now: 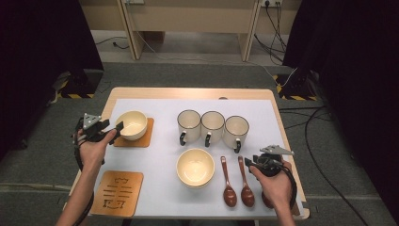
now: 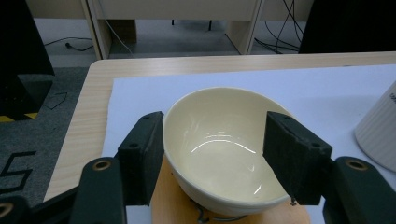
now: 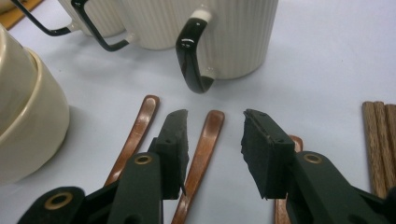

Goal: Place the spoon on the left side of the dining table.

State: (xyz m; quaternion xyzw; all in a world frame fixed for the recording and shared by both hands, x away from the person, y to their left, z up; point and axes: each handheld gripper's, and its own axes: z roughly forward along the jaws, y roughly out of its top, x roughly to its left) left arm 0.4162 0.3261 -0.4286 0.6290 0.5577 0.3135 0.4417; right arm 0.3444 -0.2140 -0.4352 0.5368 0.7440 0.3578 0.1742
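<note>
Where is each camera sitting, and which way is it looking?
High view: above the person's side, looking forward and down on the table; both forearms, the left gripper and the right gripper show.
Left gripper view: rides the left gripper, looking along its black jaws at the cream bowl on a wooden coaster.
Right gripper view: rides the right gripper, looking low across the table at a spoon and a mug.
Shared: the high and left gripper views both show that bowl.

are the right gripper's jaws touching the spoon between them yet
Apart. The right gripper view shows the right gripper straddling the middle spoon, with pale table visible on both sides between the handle and the jaws.
</note>
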